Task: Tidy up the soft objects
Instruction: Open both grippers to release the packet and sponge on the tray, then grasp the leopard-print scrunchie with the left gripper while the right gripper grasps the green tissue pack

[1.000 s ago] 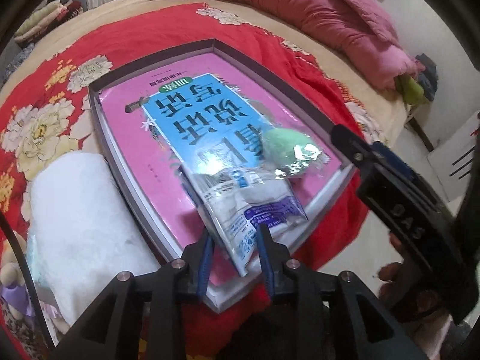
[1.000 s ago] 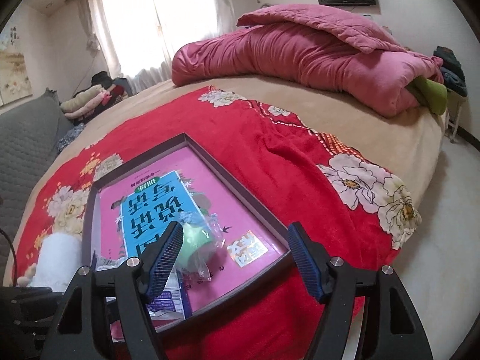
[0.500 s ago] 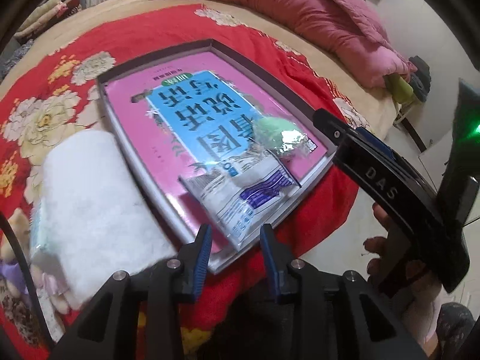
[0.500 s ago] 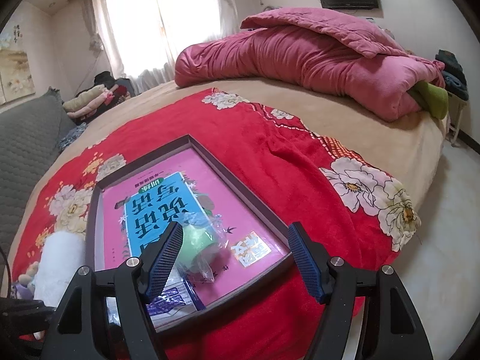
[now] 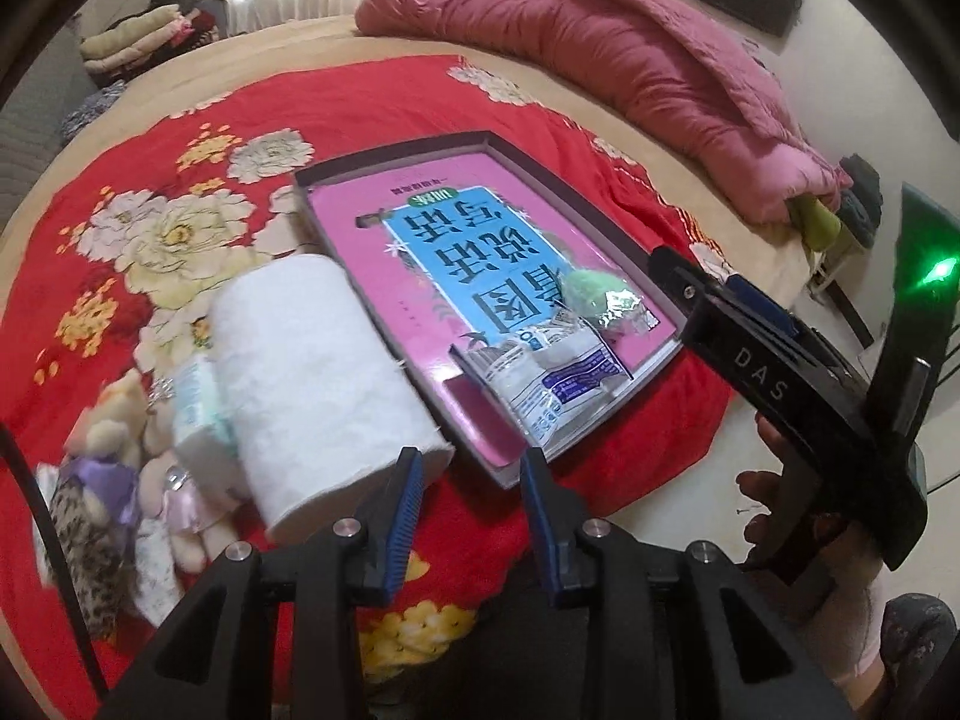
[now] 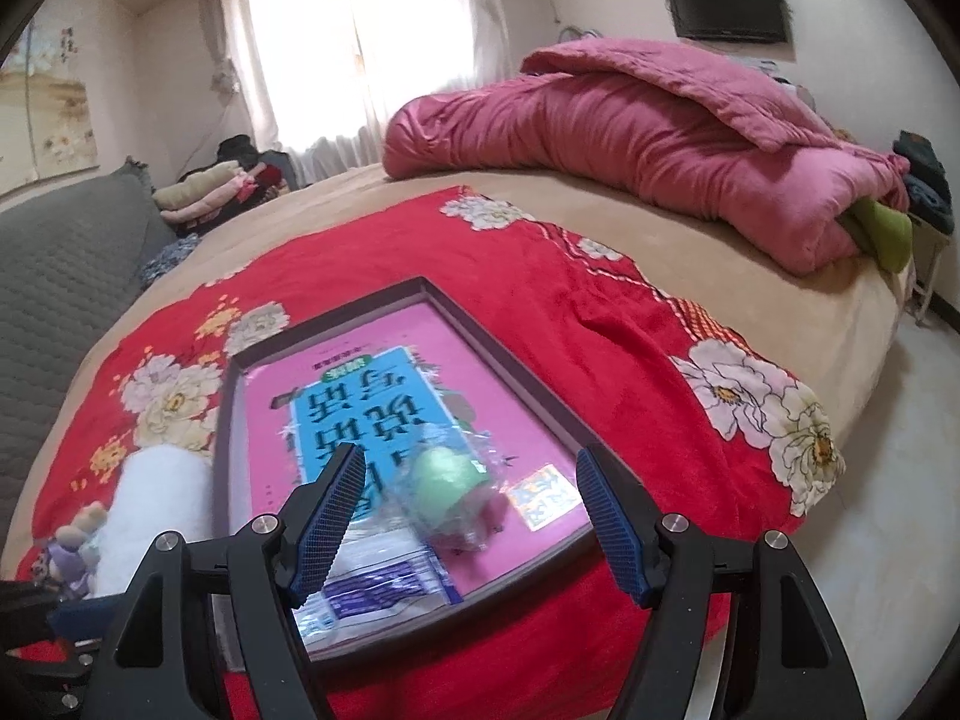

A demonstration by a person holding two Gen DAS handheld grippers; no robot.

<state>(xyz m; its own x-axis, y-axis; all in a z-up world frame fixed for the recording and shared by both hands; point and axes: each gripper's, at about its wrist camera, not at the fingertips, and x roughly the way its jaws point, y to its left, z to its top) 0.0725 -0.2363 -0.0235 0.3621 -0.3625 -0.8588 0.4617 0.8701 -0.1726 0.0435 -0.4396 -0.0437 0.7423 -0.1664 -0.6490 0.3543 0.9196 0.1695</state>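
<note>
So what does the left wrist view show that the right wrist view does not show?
Only the left wrist view shows the right gripper from outside, the hand holding it, and the small tissue pack. Only the right wrist view shows the wall television and window curtains. Both show the tray, green ball and paper roll.

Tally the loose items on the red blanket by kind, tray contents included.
Tray: 1
Green wrapped ball: 1
Plastic packet: 1
White paper roll: 1
Small tissue pack: 1
Plush toys: at least 2, the heap is too blurred to separate
Total: at least 7
</note>
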